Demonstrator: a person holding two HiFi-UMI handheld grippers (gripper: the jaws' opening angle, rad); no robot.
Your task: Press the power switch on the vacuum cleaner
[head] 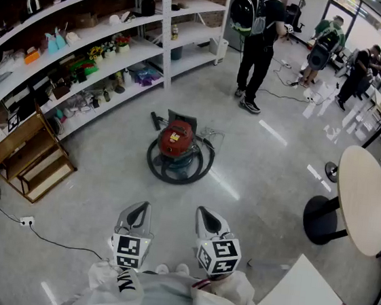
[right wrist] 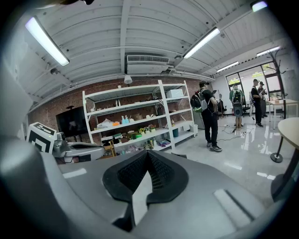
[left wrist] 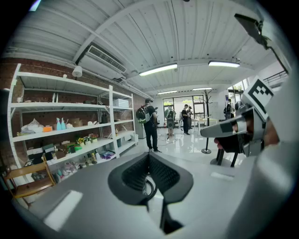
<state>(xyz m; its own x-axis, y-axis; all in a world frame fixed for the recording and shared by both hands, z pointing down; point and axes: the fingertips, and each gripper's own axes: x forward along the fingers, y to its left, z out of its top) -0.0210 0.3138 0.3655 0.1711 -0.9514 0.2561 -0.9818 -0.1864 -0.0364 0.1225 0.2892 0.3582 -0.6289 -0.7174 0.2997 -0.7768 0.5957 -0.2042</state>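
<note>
Grey floor (head: 278, 158), vacuum (head: 176, 142) well ahead. Left gripper (head: 142, 208), right gripper (head: 204, 215): jaws together, empty. Walk up, poke switch with one tip.

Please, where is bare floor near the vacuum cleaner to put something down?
Bare floor lies between the vacuum cleaner and the left gripper and right gripper, and between it and the round table. It is crowded along the shelves, by the wooden stand, and near the standing people.

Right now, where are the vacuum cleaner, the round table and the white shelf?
vacuum cleaner (head: 177, 139), head view, on its red body.
round table (head: 363, 199), head view, on its pale top.
white shelf (head: 144, 49), head view, on one of its boards.
</note>
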